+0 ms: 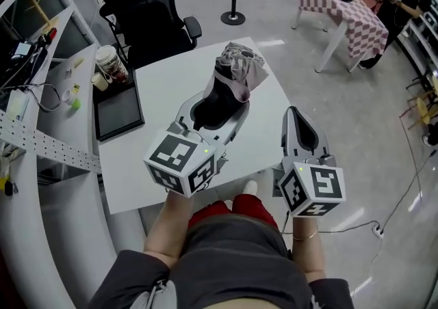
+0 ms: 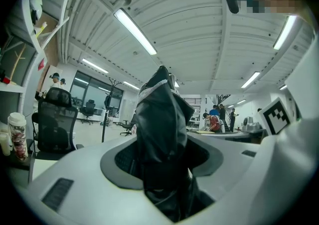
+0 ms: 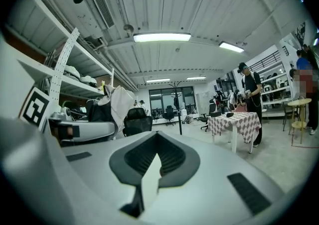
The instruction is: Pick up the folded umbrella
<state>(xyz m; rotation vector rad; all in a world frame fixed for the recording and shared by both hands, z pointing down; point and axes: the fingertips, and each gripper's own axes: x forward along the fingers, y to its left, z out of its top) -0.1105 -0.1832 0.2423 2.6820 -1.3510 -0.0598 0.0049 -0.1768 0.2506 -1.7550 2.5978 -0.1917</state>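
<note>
The left gripper (image 1: 219,113) pinches the folded umbrella (image 1: 238,70) by its black lower end, at the centre of the frame over the white table (image 1: 161,85). The right gripper (image 1: 296,123), at lower right, is pressed together and empty. The umbrella looks light: soft, crumpled grey fabric, probably over a stiff core. The firmer black end seems the surest place to grip.

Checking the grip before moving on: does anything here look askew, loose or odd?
Only the folded umbrella: its pale canopy fabric is bunched loosely at the top instead of wrapped tight, above the black part clamped in the left gripper. The right gripper is shut and empty. Nothing looks spilled or damaged.
</note>
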